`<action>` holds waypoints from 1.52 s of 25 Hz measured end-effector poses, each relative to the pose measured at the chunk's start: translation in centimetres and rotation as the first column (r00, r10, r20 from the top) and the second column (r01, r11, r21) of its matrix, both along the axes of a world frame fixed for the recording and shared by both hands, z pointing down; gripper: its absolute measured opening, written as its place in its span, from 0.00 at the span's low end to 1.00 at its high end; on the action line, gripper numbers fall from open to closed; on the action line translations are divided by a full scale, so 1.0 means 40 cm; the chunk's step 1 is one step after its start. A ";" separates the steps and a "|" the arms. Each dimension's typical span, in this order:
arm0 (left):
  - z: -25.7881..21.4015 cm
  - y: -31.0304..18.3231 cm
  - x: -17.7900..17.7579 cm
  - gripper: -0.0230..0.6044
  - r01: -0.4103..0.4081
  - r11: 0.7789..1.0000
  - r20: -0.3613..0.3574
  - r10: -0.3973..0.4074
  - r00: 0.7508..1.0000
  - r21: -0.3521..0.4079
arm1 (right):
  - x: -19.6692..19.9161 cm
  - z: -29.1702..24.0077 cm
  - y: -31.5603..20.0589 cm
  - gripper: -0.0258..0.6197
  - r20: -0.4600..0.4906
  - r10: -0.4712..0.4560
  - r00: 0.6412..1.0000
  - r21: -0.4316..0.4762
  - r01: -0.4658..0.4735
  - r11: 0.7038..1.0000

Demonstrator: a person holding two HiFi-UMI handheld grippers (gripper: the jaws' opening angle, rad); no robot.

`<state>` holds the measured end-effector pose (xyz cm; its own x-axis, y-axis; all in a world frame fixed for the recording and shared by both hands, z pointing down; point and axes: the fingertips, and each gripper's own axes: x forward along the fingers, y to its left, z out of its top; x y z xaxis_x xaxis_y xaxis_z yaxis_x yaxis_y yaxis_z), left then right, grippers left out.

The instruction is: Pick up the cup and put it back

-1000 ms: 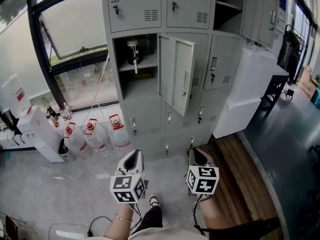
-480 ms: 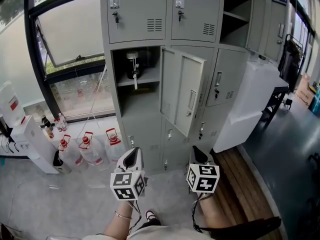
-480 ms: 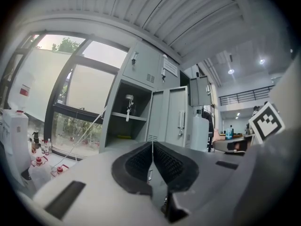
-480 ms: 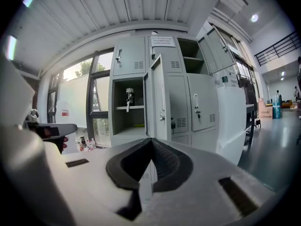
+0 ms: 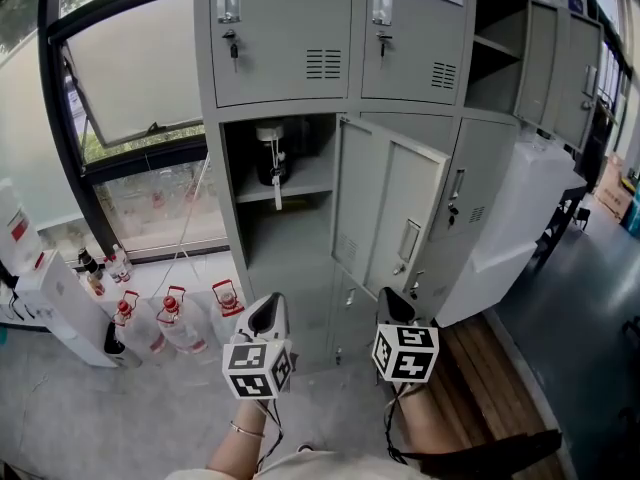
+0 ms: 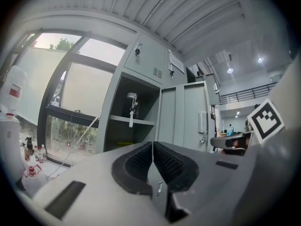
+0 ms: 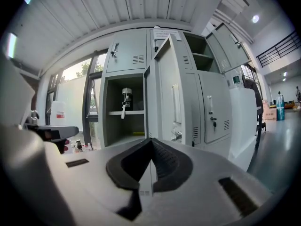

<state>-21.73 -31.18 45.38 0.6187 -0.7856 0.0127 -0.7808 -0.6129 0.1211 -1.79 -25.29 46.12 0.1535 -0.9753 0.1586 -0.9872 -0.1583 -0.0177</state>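
Observation:
A dark cup (image 5: pixel 271 156) with a white strap hanging from it stands on the shelf of an open grey locker (image 5: pixel 285 268); it also shows small in the left gripper view as the cup (image 6: pixel 132 102) and in the right gripper view as the cup (image 7: pixel 126 99). My left gripper (image 5: pixel 267 313) and right gripper (image 5: pixel 394 306) are held side by side below the locker, well short of it. Both are shut with nothing between their jaws, as seen on the left gripper (image 6: pixel 152 147) and the right gripper (image 7: pixel 151 144).
The locker's door (image 5: pixel 395 218) stands swung open to the right. Several water bottles (image 5: pixel 170 313) and a dispenser (image 5: pixel 50 303) stand by the window at left. A white block (image 5: pixel 515 218) and a wooden bench (image 5: pixel 500 388) are at right.
The lockers have come nearer and fill more of the head view; both grippers keep their places in it, still shut. The person's foot has dropped out of view.

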 end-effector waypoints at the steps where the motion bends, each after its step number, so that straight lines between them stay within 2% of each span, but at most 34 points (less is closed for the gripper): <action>1: 0.002 -0.020 0.000 0.06 0.000 1.000 0.004 0.000 1.000 -0.001 | 0.001 -0.001 -0.021 0.03 0.000 0.002 1.000 0.002 -0.002 1.000; 6: 0.029 -0.110 -0.012 0.06 0.018 1.000 0.020 -0.018 1.000 -0.021 | 0.002 0.018 -0.098 0.03 -0.005 0.001 1.000 -0.014 -0.001 1.000; 12: 0.063 -0.152 -0.016 0.06 0.060 0.997 0.022 -0.059 0.998 -0.056 | -0.015 0.056 -0.154 0.03 -0.010 -0.053 0.999 -0.055 0.053 0.997; 24: 0.092 -0.139 -0.031 0.06 0.142 0.987 0.046 -0.139 0.989 -0.081 | -0.050 0.081 -0.183 0.03 0.000 -0.158 0.987 -0.072 0.158 0.985; 32: 0.094 -0.133 -0.056 0.06 0.184 0.980 0.052 -0.180 0.982 -0.079 | -0.085 0.070 -0.195 0.03 0.037 -0.238 0.971 -0.021 0.239 0.971; 34: 0.095 -0.132 -0.063 0.06 0.192 0.978 0.052 -0.188 0.981 -0.082 | -0.094 0.068 -0.198 0.13 0.036 -0.251 0.967 -0.021 0.252 0.968; 38: 0.099 -0.130 -0.072 0.06 0.204 0.975 0.049 -0.201 0.978 -0.084 | -0.107 0.064 -0.205 0.17 0.024 -0.263 0.964 -0.021 0.264 0.964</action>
<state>-24.60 -36.38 49.33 0.4444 -0.8892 0.1089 -0.8930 -0.4299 0.1334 -6.08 -33.47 48.66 -0.1119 -0.9768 0.1825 -0.9936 0.1067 -0.0382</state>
